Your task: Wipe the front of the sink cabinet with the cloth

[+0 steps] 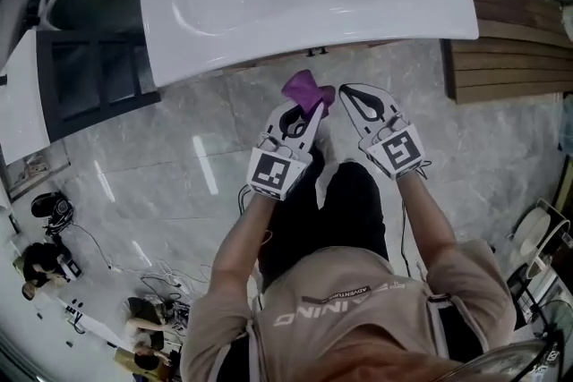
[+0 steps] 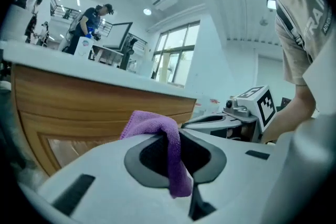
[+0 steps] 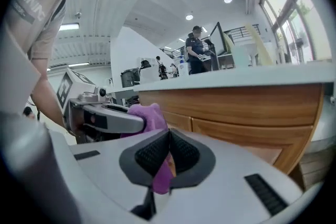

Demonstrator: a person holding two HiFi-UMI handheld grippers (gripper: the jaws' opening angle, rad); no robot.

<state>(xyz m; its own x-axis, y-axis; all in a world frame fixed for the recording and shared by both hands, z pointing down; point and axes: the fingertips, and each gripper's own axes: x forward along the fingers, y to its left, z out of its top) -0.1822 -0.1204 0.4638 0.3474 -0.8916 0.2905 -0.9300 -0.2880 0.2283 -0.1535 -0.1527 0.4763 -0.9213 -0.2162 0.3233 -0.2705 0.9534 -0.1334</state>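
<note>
A purple cloth point(image 1: 304, 88) hangs bunched just below the front rim of the white sink point(image 1: 304, 4). My left gripper point(image 1: 311, 106) is shut on it; in the left gripper view the cloth point(image 2: 157, 123) is folded over and clamped between the pads of that gripper point(image 2: 176, 150). My right gripper point(image 1: 345, 91) is shut on another part of the cloth point(image 3: 149, 113), and a purple strip hangs out below its own closed pads point(image 3: 168, 152). The wooden cabinet front point(image 2: 79, 107) point(image 3: 252, 107) stands close ahead of both grippers. Neither view shows the cloth touching the wood.
A grey marble floor point(image 1: 179, 165) lies underneath. Wooden slats point(image 1: 510, 58) are to the right of the sink, and a dark framed unit point(image 1: 89, 76) is to the left. Cables point(image 1: 161, 282) lie on the floor at lower left. People stand far behind the counter point(image 2: 92, 21).
</note>
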